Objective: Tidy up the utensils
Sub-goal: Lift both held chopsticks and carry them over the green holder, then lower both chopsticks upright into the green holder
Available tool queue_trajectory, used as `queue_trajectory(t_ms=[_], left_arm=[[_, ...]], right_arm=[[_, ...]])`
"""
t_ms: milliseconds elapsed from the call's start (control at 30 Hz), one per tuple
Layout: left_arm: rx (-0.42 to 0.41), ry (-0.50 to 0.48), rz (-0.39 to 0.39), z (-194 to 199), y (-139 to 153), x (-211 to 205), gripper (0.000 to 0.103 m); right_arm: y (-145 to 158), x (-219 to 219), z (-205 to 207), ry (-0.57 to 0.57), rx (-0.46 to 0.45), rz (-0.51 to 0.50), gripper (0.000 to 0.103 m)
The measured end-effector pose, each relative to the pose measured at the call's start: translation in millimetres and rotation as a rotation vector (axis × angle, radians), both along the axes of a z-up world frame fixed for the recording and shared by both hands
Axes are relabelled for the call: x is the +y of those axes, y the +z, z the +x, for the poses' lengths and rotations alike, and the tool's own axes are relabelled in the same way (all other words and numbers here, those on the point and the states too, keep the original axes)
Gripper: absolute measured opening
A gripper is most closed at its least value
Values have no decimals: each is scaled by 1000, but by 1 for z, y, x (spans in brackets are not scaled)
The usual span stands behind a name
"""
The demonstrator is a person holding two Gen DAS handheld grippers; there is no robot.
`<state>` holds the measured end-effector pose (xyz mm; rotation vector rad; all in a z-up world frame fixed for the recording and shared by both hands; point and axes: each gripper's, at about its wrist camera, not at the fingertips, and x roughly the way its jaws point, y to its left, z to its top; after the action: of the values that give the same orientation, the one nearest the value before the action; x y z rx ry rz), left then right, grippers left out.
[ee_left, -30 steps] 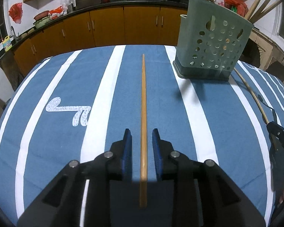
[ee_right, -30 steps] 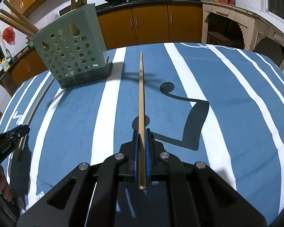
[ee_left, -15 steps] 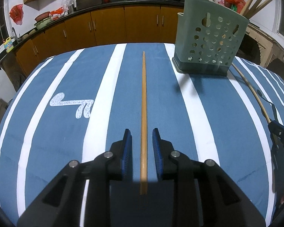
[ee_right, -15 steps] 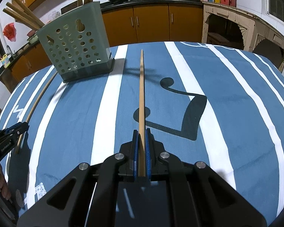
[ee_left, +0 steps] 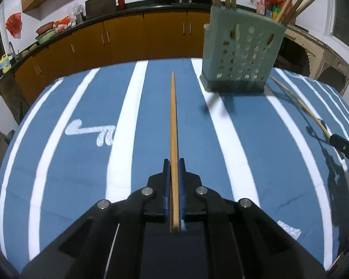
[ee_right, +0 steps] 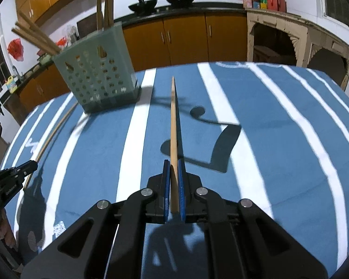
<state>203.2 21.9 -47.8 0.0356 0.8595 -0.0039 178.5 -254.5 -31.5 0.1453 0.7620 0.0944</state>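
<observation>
My left gripper (ee_left: 173,162) is shut on a wooden chopstick (ee_left: 173,121) that points forward over the blue striped tablecloth (ee_left: 81,158). My right gripper (ee_right: 173,162) is shut on another wooden chopstick (ee_right: 173,121), held above the cloth. A green perforated utensil holder (ee_left: 240,53) with several chopsticks in it stands ahead right in the left wrist view, and ahead left in the right wrist view (ee_right: 97,76). The right gripper shows at the right edge of the left wrist view (ee_left: 346,148); the left gripper shows at the left edge of the right wrist view (ee_right: 11,181).
The round table is covered by the striped cloth (ee_right: 267,139). Beyond it runs a kitchen counter with orange cabinets (ee_left: 128,39) and woks on top. A stone-coloured shelf unit (ee_right: 297,44) stands at the right. A person's hand (ee_right: 2,232) is at the lower left.
My left gripper's jaws have closed onto the chopstick that lay between them. Both grippers have risen and tilted slightly, so the holder sits higher in both views.
</observation>
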Motion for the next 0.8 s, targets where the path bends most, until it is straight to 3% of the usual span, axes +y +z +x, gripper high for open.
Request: queue_trajectory(t_ms=[367, 800], left_arm=[[-158, -26, -11, -17, 61, -1, 8], [-313, -24, -56, -27, 119, 4, 8]], right_arm=[[48, -8, -12, -19, -164, -14, 8], [86, -8, -20, -6, -280, 2, 8]])
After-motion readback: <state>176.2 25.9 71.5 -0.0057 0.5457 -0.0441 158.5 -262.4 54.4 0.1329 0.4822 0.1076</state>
